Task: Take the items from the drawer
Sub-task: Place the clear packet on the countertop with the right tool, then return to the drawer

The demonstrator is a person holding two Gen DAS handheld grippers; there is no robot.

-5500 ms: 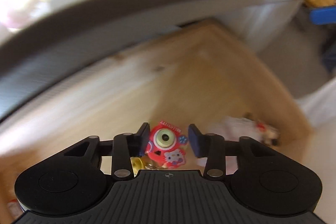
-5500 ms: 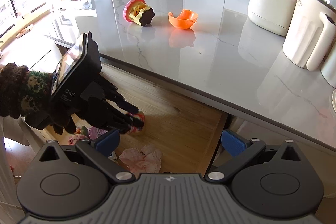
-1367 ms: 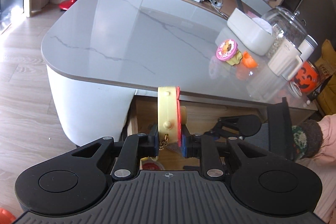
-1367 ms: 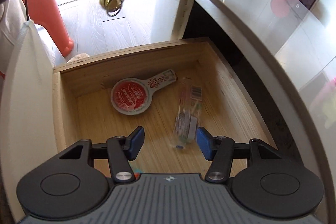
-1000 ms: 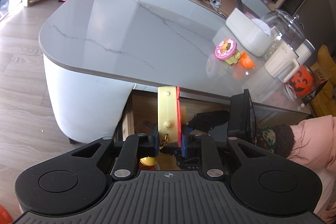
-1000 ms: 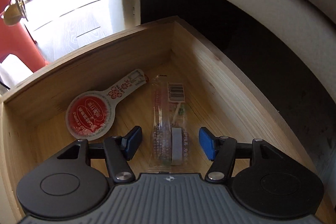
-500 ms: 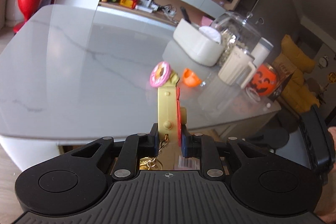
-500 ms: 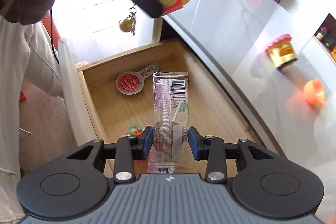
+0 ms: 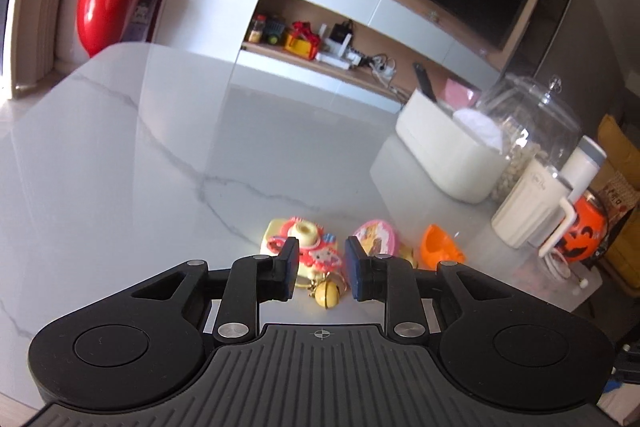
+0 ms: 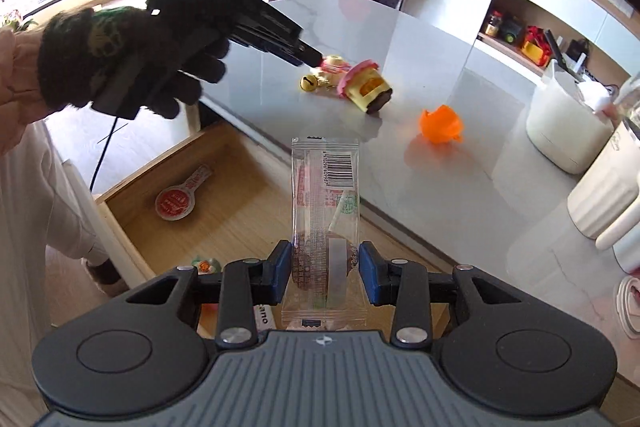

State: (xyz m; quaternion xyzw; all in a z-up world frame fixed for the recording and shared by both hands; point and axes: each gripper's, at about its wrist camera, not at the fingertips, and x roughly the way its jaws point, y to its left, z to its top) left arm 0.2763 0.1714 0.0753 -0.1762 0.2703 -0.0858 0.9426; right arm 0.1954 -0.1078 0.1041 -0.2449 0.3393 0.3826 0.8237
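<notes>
Marble countertop [image 9: 120,155], w/ open wooden drawer [image 10: 224,211] at its edge. Left gripper [image 9: 322,269]: jaws opening, nothing held; toy camera keychain [image 9: 310,247] lies on top just beyond. Right gripper [image 10: 323,273]: clamped on clear snack packet [image 10: 325,211], barcode up, above drawer. Red-label sachet [image 10: 176,201] in drawer; print illegible.

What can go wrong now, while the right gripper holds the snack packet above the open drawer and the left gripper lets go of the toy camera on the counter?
1. The right gripper pinches only the bottom of the tall snack packet; it may bend or slip back into the drawer.
2. The left gripper, jaws opening, sits close around the toy camera; pulling back could snag its bell keychain.
</notes>
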